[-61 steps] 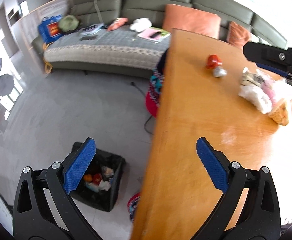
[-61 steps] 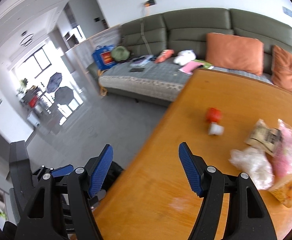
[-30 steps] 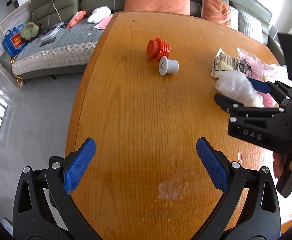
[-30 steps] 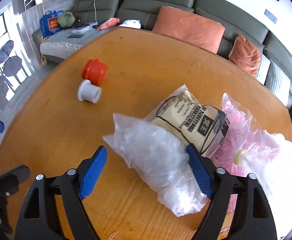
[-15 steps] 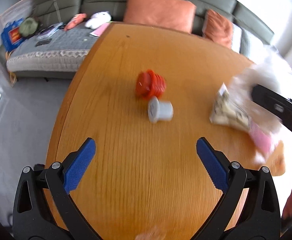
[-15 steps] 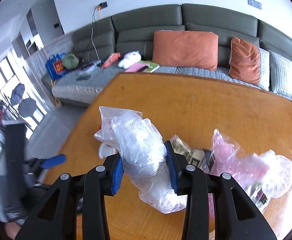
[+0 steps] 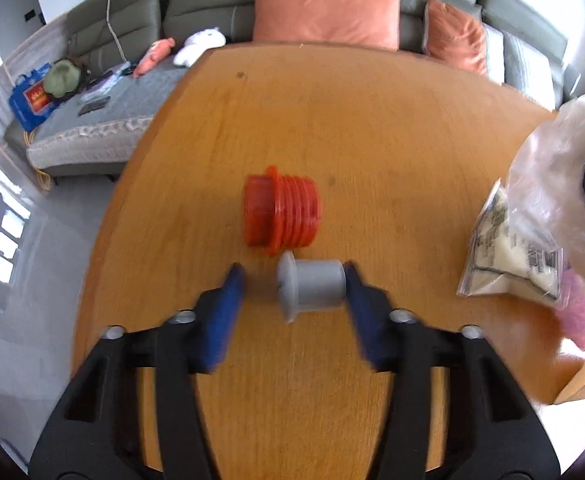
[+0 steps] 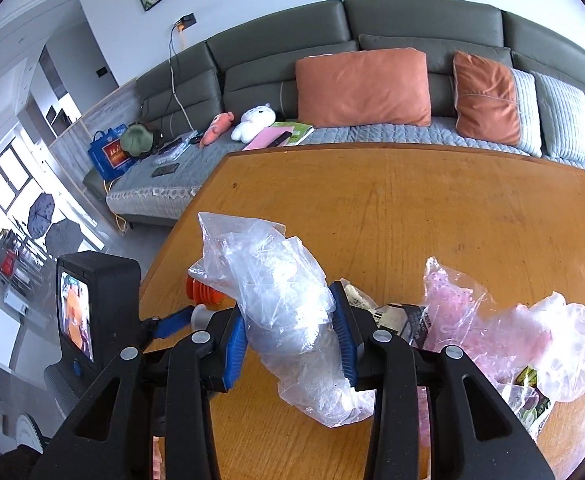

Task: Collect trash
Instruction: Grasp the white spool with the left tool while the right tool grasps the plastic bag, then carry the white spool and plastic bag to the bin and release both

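Observation:
A grey plastic plug (image 7: 310, 285) lies on its side on the wooden table (image 7: 372, 128), just in front of a red threaded cap (image 7: 280, 210). My left gripper (image 7: 294, 276) straddles the grey plug with its jaws partly closed; the right pad touches the plug, the left pad stands a little off it. My right gripper (image 8: 290, 330) is shut on a crumpled clear plastic bag (image 8: 284, 304) and holds it above the table. The bag also shows at the right edge of the left wrist view (image 7: 560, 184).
A printed white packet (image 7: 512, 256), a pink plastic bag (image 8: 464, 320) and more wrappers (image 8: 532, 392) lie on the table's right side. A grey sofa with orange cushions (image 8: 362, 88) stands behind the table. The table's left edge drops to the floor (image 7: 52, 240).
My left gripper has moved forward to the grey plug and its jaws have narrowed around it. My right gripper has kept hold of the clear bag and lifted it off the table.

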